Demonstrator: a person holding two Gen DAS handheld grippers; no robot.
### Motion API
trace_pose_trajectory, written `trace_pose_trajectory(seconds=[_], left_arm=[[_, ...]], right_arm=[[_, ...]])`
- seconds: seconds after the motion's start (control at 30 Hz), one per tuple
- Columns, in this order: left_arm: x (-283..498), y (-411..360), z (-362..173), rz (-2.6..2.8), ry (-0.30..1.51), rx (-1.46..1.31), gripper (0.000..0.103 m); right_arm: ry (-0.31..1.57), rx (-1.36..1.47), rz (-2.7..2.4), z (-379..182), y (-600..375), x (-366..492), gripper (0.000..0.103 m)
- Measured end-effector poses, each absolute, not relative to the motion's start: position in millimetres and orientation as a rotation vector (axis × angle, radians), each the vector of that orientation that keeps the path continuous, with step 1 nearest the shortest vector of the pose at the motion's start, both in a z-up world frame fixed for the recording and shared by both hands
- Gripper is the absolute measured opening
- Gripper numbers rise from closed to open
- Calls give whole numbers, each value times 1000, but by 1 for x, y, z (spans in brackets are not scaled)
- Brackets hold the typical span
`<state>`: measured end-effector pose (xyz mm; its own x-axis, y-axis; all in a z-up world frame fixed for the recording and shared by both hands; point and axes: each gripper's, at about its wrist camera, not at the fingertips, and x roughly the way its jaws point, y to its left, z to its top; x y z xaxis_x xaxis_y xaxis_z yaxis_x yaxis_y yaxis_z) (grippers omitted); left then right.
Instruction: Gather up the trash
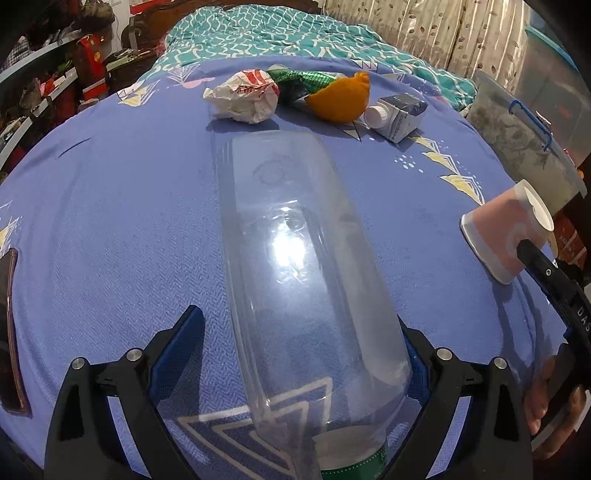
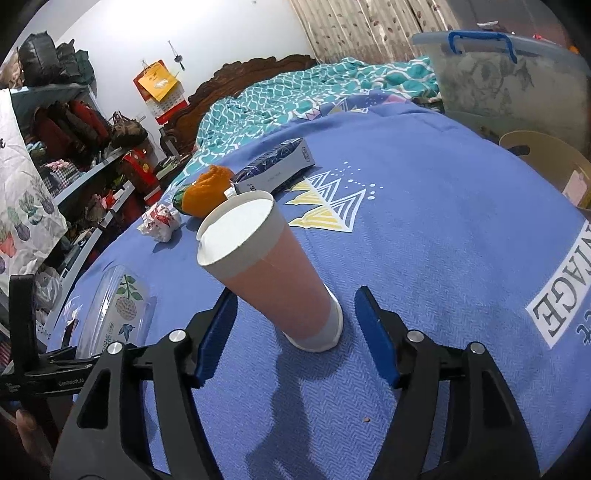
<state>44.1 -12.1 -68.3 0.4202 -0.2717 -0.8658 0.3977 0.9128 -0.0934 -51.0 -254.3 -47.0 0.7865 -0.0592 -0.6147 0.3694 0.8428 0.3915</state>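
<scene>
Standing pink paper cup point(image 2: 271, 273) with white rim, clear plastic container point(image 1: 295, 266) lying flat

Bedsheet point(image 2: 443, 258) – blue, white and yellow triangle print. Paper cup point(image 2: 273, 273) pink, white rim; far quilt point(image 1: 266, 33) teal with white wavy lines. Peel point(image 1: 343, 98) – orange.

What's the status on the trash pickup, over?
Left gripper open around clear bottle. Right gripper open, paper cup standing between its fingers, untouched. Wrapper, orange peel, carton beyond. Nothing blocking.

Bright, sharp; fisheye-warped edges, glare.
</scene>
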Motion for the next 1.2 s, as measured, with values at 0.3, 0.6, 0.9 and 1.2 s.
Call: trace_pose_trajectory(seconds=[0.3, 0.6, 0.9, 1.2], left_arm=[[45, -15, -69, -417, 1051, 160, 89], [45, -20, -71, -401, 1041, 198, 89], [44, -25, -73, -375, 1032, 227, 88], [44, -26, -69, -401, 1031, 200, 71]], right_arm=[[633, 488, -218, -40, -248, -35, 83], [703, 430, -191, -45, -251, -7, 88], [750, 486, -121, -56, -255, -1, 36], [705, 550, -132, -53, -265, -11, 32]])
